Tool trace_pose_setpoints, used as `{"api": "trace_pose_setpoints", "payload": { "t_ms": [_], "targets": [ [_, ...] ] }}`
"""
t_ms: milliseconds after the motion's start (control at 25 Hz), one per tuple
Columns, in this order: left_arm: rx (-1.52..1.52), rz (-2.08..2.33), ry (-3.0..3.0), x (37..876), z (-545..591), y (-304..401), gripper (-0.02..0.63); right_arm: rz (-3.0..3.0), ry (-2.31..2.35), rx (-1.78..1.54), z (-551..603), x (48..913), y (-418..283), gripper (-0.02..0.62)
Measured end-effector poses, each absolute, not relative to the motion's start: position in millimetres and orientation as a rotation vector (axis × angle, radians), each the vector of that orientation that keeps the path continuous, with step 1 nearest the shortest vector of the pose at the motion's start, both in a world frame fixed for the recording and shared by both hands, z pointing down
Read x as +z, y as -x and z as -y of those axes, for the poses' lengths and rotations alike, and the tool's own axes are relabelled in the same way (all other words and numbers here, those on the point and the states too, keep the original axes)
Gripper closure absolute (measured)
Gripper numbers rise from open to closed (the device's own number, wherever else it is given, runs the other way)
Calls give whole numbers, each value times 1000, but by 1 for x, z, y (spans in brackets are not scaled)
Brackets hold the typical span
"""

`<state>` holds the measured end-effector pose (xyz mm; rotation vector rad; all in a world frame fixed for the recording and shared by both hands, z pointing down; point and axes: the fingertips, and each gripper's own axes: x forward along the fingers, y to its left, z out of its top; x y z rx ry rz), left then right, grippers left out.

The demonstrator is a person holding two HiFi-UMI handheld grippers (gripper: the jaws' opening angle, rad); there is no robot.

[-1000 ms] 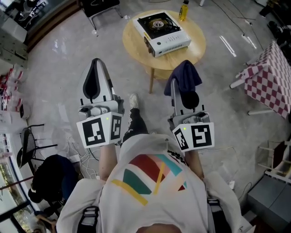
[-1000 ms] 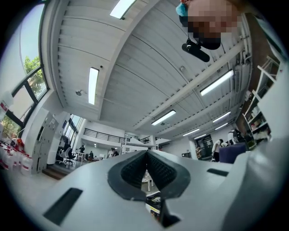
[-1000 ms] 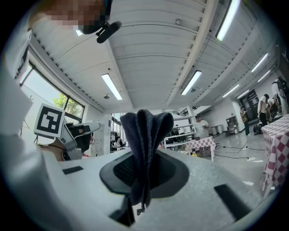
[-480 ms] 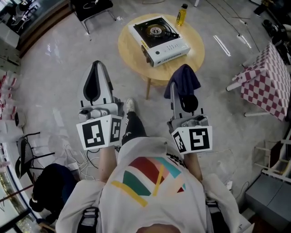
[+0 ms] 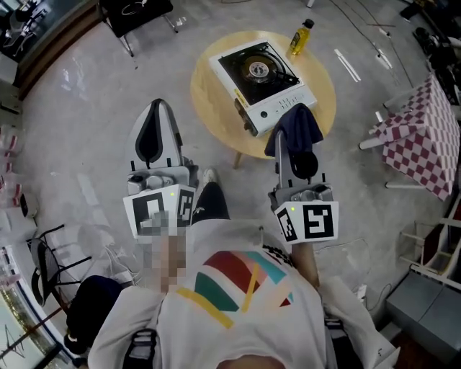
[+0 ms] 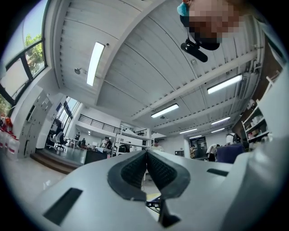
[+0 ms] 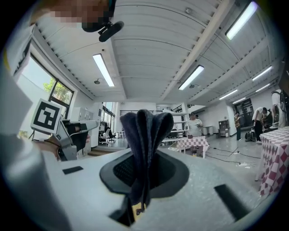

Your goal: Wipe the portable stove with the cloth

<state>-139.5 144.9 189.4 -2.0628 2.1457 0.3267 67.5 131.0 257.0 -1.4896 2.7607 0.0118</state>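
A white portable stove (image 5: 263, 81) with a black top and a round burner sits on a round wooden table (image 5: 216, 108) ahead of me. My right gripper (image 5: 294, 131) is shut on a dark blue cloth (image 5: 295, 124), which droops over the table's near edge just short of the stove. In the right gripper view the cloth (image 7: 143, 135) stands folded between the jaws. My left gripper (image 5: 154, 109) is shut with nothing in it, held left of the table over the floor; its pads (image 6: 135, 171) meet in the left gripper view.
A yellow bottle (image 5: 300, 37) stands at the table's far edge behind the stove. A table with a red-checked cloth (image 5: 425, 137) is at the right. A black chair (image 5: 137, 16) stands at the far left. Cables (image 5: 122, 245) lie on the grey floor.
The table and stove have come closer to me. The cloth in my right gripper now overlaps the table's near edge. Both grippers keep the same pose.
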Motion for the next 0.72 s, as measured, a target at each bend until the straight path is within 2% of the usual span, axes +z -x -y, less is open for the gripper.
{"api": "trace_pose_setpoints", "payload": {
  "t_ms": [360, 720],
  "targets": [
    [319, -2020, 2169, 179, -19, 196, 600, -2724, 1616, -1, -15, 245, -6, 561],
    [341, -1942, 2265, 194, 54, 219, 600, -2659, 1776, -94, 49, 260, 12, 561]
  ]
}}
